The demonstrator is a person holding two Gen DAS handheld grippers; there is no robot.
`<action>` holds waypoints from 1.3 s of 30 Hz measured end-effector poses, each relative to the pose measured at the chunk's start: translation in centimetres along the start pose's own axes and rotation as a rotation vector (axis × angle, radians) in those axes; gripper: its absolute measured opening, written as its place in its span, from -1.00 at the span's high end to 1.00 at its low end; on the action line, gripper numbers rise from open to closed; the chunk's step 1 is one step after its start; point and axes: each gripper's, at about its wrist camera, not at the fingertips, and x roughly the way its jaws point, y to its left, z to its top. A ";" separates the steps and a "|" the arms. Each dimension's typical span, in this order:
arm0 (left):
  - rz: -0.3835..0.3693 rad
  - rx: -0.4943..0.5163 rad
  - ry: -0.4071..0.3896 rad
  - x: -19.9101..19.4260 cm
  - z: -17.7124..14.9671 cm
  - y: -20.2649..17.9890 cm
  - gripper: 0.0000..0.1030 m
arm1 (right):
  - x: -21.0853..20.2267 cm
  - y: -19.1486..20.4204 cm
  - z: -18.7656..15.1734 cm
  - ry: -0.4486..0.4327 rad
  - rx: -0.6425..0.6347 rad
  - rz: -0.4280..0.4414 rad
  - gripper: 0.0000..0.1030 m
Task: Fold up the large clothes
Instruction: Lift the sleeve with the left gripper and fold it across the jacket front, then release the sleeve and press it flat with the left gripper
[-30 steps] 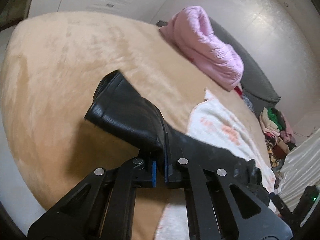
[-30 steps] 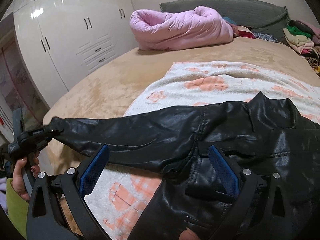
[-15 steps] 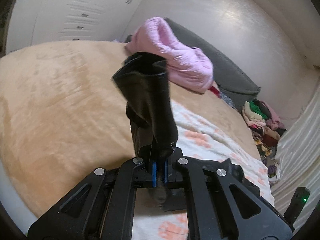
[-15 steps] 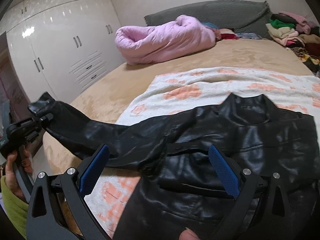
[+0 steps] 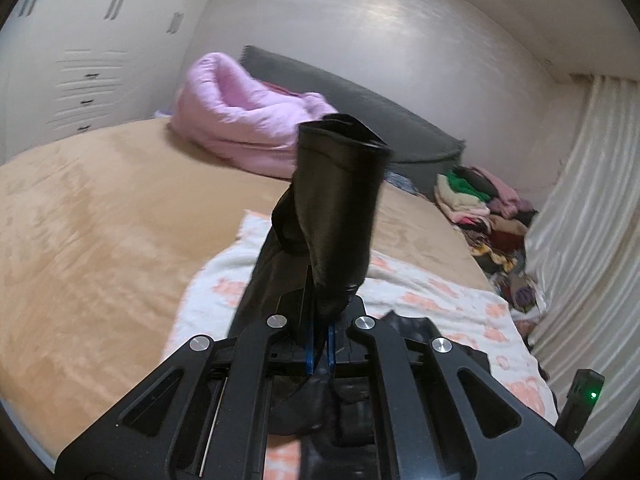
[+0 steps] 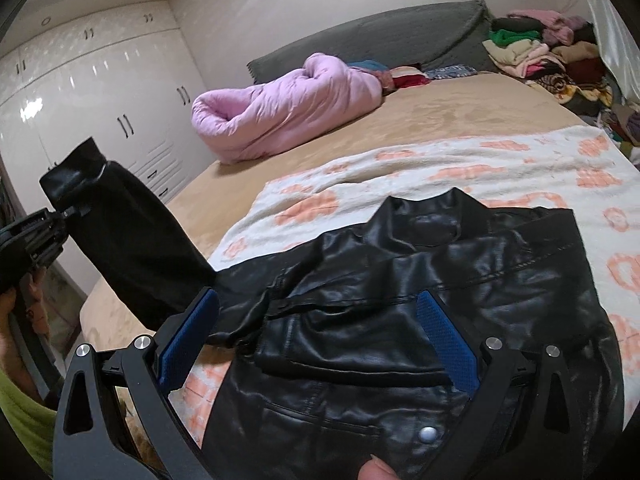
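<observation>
A black leather jacket [image 6: 420, 300] lies front up on a white and orange blanket [image 6: 500, 160] on the bed. My left gripper [image 5: 319, 346] is shut on the jacket's sleeve [image 5: 340, 208] near the cuff and holds it raised, cuff pointing up. The left gripper also shows at the left of the right wrist view [image 6: 60, 216], with the lifted sleeve [image 6: 124, 240] slanting up from the shoulder. My right gripper [image 6: 320, 340] is open and empty, its blue pads [image 6: 446, 344] spread just above the jacket's chest.
A tan bed cover [image 5: 100, 220] surrounds the blanket. A rolled pink quilt [image 6: 288, 112] lies by the grey headboard [image 6: 380, 40]. A pile of clothes [image 6: 540, 56] sits at the far right by a curtain [image 5: 580, 240]. White wardrobes [image 6: 100, 92] stand on the left.
My left gripper has lifted the sleeve from stretched out flat over the bed edge to upright, and swung toward the jacket body. The right gripper stays open over the chest.
</observation>
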 end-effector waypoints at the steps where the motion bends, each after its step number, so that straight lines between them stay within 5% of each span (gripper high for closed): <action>1: -0.009 0.011 0.005 0.2 -0.1 -0.8 1.00 | -0.3 -0.5 0.0 -0.005 0.006 -0.005 -0.92; 15: -0.177 0.115 0.067 3.9 -2.0 -11.8 1.00 | -5.7 -9.0 0.0 -0.088 0.130 -0.071 -0.92; 24: -0.308 0.228 0.130 6.1 -6.0 -19.2 1.00 | -9.1 -14.6 -0.4 -0.151 0.238 -0.114 -0.92; 39: -0.358 0.352 0.321 12.8 -15.0 -23.3 1.00 | -12.7 -22.3 -2.2 -0.214 0.412 -0.220 -0.92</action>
